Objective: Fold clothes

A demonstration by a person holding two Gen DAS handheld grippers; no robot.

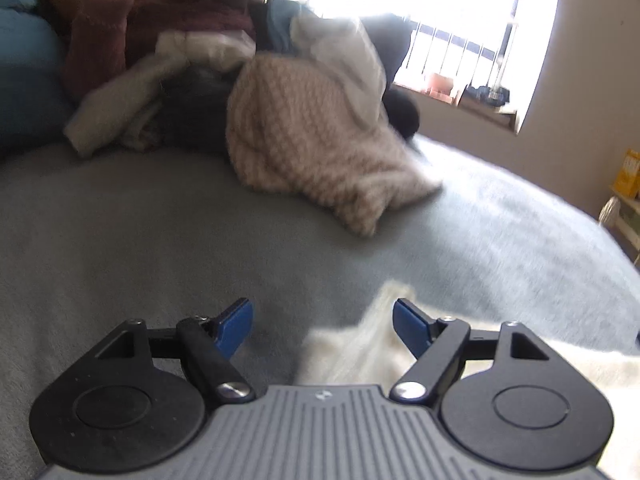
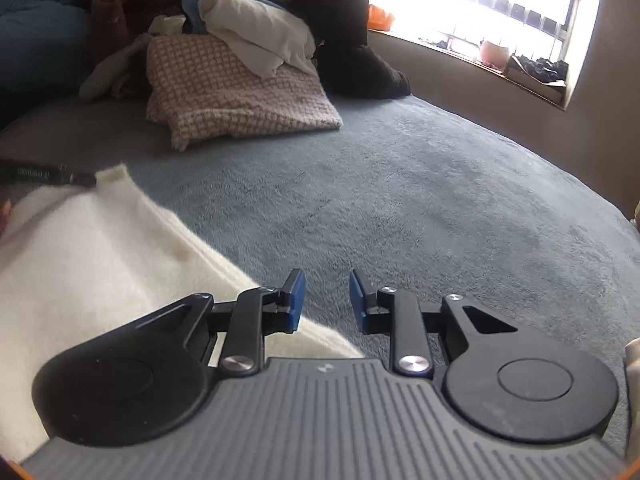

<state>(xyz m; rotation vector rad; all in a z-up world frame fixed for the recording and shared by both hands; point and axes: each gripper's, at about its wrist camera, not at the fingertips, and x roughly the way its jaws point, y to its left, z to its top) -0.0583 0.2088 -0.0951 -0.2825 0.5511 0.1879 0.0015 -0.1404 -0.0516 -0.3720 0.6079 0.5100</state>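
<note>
A cream fluffy garment [image 2: 100, 248] lies spread on the grey-blue bed cover [image 2: 400, 184]. In the left wrist view one corner of the garment [image 1: 356, 348] reaches up between the fingers of my left gripper [image 1: 324, 326], close to the right-hand pad. That gripper stands wide open and its pads do not press on the cloth. My right gripper [image 2: 327, 300] hovers over the bare cover just right of the garment's edge. Its blue pads are a narrow gap apart with nothing between them. A dark tip of the left gripper [image 2: 48, 176] shows at the garment's far corner.
A heap of unfolded clothes sits at the back of the bed: a pink-and-cream knit [image 2: 236, 92], a white piece [image 2: 260, 36], dark garments [image 2: 352, 40], a maroon one [image 1: 160, 4]. A barred window with a cluttered sill [image 2: 520, 68] is at the right.
</note>
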